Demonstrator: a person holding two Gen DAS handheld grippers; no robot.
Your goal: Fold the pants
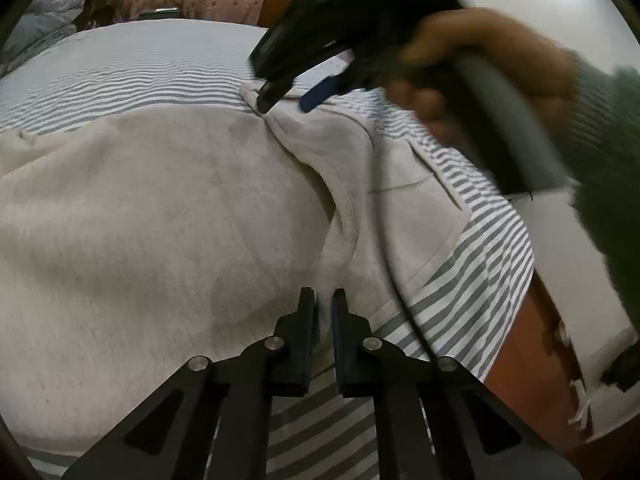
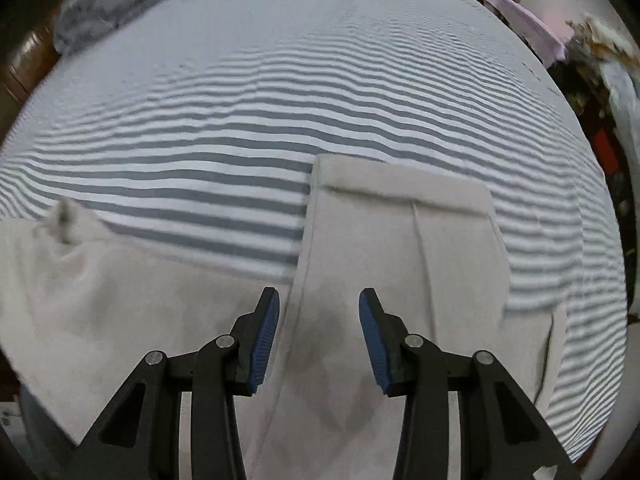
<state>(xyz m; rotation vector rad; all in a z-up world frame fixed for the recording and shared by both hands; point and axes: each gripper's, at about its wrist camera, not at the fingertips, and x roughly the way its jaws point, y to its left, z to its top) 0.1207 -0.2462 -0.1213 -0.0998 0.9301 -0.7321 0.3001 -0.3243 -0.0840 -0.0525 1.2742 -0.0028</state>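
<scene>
Cream fleece pants [image 1: 160,208] spread rumpled over striped sheet [image 1: 120,76].

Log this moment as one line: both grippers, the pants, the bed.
left gripper: shut on pants fold | right gripper: open above pants | pants: cream, on striped bedsheet, fold unfinished

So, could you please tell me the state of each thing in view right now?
Left tool: shut on a raised fold of the pants.
Right tool: open, nothing between its pads, pants below it.
Pants: pale, lying partly folded and creased on the bed.
Striped sheet: spread flat, slightly rippled.
</scene>
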